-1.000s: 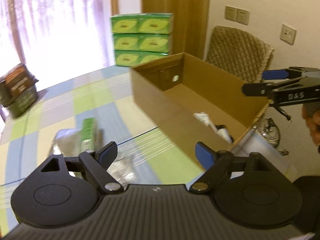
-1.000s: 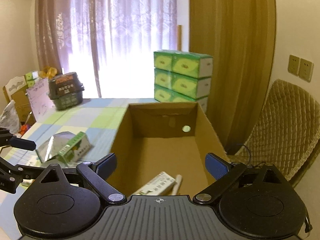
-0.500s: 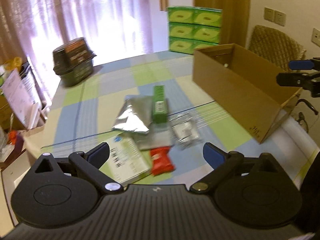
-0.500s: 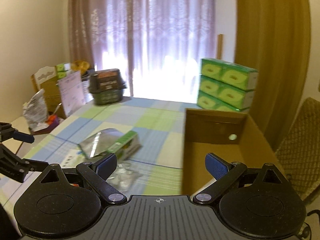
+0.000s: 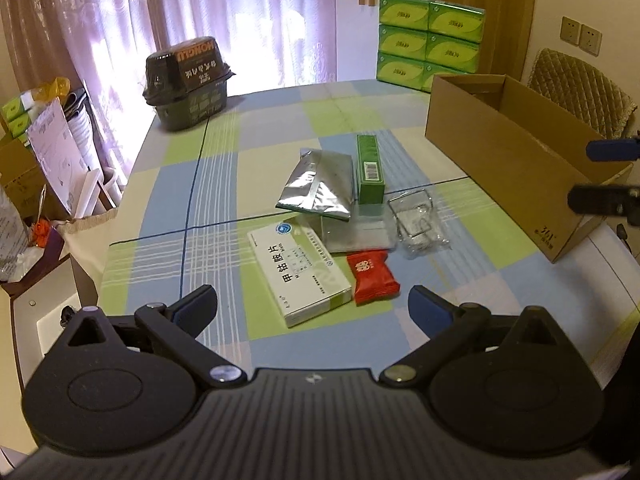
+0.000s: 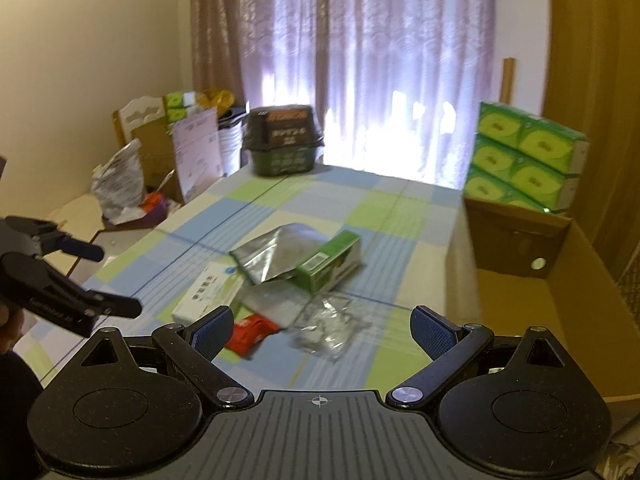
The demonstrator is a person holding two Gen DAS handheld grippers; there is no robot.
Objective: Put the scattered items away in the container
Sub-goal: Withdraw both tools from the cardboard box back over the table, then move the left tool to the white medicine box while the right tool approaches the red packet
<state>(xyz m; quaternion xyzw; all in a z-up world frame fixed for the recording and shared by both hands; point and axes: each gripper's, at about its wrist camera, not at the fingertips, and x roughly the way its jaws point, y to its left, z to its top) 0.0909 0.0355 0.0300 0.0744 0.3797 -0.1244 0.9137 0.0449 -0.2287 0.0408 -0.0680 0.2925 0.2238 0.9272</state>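
Observation:
Several items lie bunched mid-table: a white medicine box (image 5: 298, 271), a red snack packet (image 5: 372, 277), a silver foil pouch (image 5: 318, 185), a green carton (image 5: 370, 168) and a clear plastic bag (image 5: 418, 226). An open cardboard box (image 5: 508, 164) stands at the table's right side. My left gripper (image 5: 312, 308) hovers open above the near edge, just short of the white box and red packet. My right gripper (image 6: 322, 328) is open too, held above the red packet (image 6: 250, 330) and clear bag (image 6: 328, 326), with the cardboard box (image 6: 560, 292) to its right. Neither holds anything.
A dark basket of packaged goods (image 5: 188, 80) sits at the table's far left corner. Stacked green tissue packs (image 5: 430, 42) stand behind the cardboard box. A wicker chair (image 5: 580, 88) is past the box. Clutter and cartons (image 5: 36, 152) fill the floor left of the checked tablecloth (image 5: 248, 128).
Both grippers have swung left and back from the cardboard box toward the pile of items. The box has slid to the right edge of both views. Both stay open.

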